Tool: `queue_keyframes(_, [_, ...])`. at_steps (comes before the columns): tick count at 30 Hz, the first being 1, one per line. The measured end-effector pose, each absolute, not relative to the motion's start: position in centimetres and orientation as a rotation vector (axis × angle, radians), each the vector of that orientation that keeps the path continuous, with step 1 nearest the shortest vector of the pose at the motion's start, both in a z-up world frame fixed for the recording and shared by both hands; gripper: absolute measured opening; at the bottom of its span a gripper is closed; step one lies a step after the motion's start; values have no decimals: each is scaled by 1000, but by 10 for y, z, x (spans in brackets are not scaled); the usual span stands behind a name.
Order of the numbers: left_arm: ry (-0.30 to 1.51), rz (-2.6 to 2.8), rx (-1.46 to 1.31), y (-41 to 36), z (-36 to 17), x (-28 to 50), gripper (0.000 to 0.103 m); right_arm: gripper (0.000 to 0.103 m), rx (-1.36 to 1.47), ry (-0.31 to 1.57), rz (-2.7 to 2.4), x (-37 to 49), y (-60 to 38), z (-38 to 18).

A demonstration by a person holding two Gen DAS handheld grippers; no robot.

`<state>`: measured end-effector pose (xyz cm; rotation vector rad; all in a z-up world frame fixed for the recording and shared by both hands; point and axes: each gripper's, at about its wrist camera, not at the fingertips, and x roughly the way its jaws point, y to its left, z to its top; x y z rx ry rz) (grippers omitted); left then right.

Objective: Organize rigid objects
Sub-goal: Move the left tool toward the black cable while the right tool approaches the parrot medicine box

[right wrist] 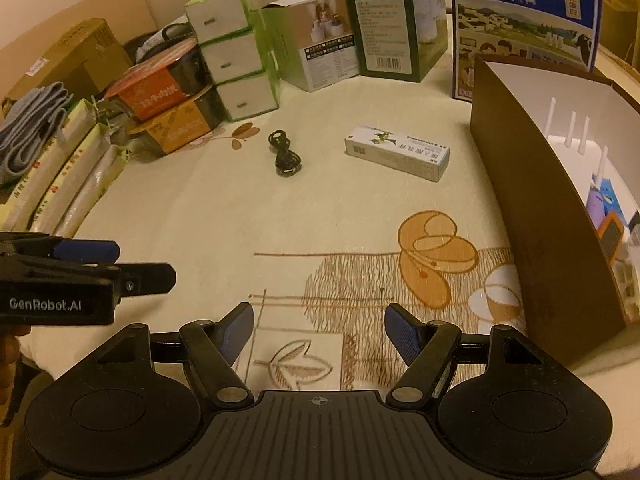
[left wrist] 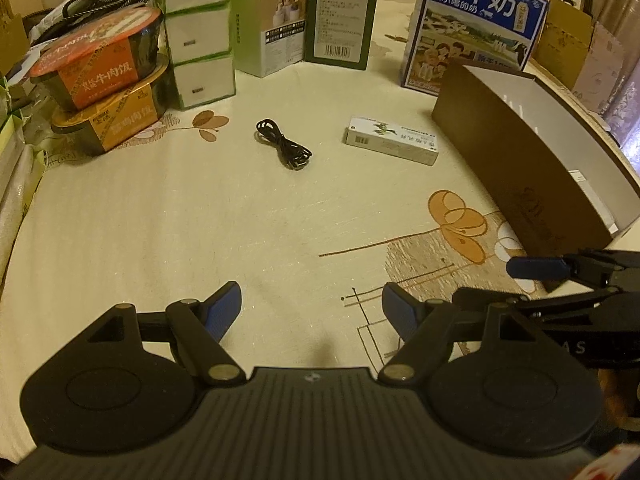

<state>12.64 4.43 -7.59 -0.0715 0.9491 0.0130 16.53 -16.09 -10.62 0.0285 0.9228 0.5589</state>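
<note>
Small white carton flat on tablecloth, ahead of both tongs, well apart from either. Long axis slantwise, near end toward brown bin on the right. Black cable coil just left of carton, not touching. Left gripper spread wide, nothing between pads. Right gripper likewise spread, empty (left one's tip visible beside it). Carton right of centre in both views; right hand judged nearer, and closer to the bin.
</note>
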Motion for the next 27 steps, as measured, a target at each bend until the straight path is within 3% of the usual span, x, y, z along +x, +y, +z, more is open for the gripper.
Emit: queue_keyframes(27, [977, 43, -86, 57, -106, 212, 74, 70, -44, 894, 554, 259, -134, -130])
